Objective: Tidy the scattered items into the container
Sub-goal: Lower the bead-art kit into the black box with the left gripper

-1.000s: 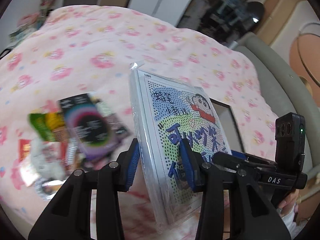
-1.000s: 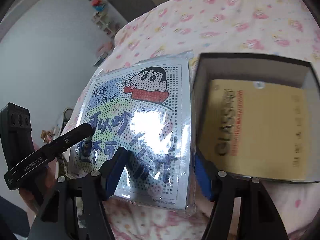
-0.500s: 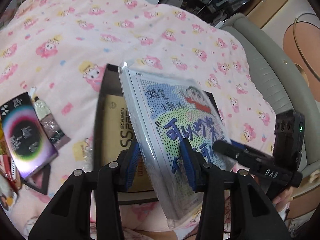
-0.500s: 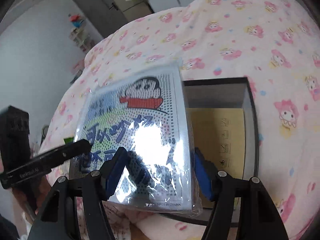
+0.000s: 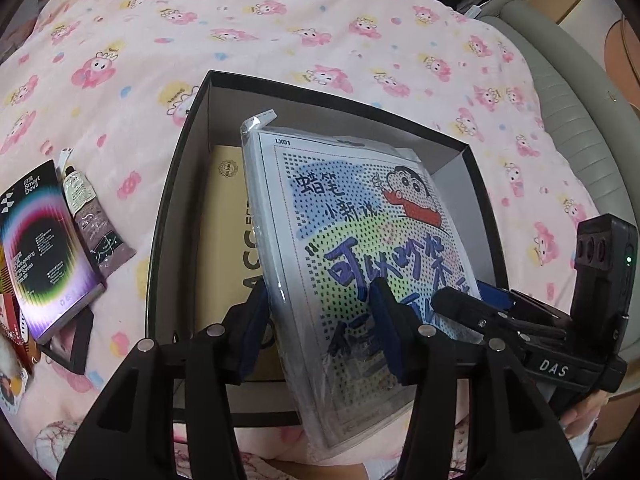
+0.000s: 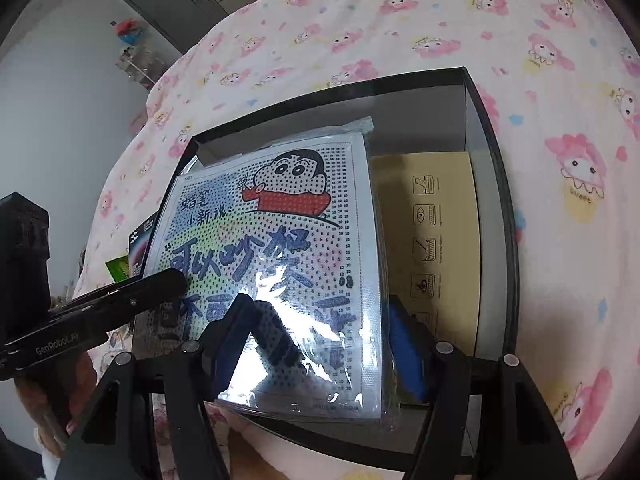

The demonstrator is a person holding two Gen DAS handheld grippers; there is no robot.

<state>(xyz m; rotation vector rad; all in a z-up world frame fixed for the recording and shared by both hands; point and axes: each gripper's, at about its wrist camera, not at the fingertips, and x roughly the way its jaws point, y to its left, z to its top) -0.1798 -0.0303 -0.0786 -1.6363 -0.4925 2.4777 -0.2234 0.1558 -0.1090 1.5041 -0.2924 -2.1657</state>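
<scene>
A plastic-wrapped cartoon bead pack [image 5: 360, 240] hangs tilted over the black open box [image 5: 172, 200], its far end down inside. My left gripper [image 5: 320, 332] straddles the pack's near end; its jaws are opening, with the pack still between them and the left pad just off its back. My right gripper [image 6: 320, 340] is shut on the same pack [image 6: 272, 248], one finger across the printed face and one behind the right edge. A flat yellow carton [image 6: 432, 220] lies on the floor of the box [image 6: 504, 200].
Left of the box on the pink blanket lie a dark rainbow-print carton [image 5: 44, 248], a small tube [image 5: 92, 220] and more packets at the frame's edge. A grey padded edge [image 5: 580, 120] borders the bed on the right.
Both grippers have carried the pack from beside the scattered items to over the box and lowered it. The left gripper's jaws stand wider than before.
</scene>
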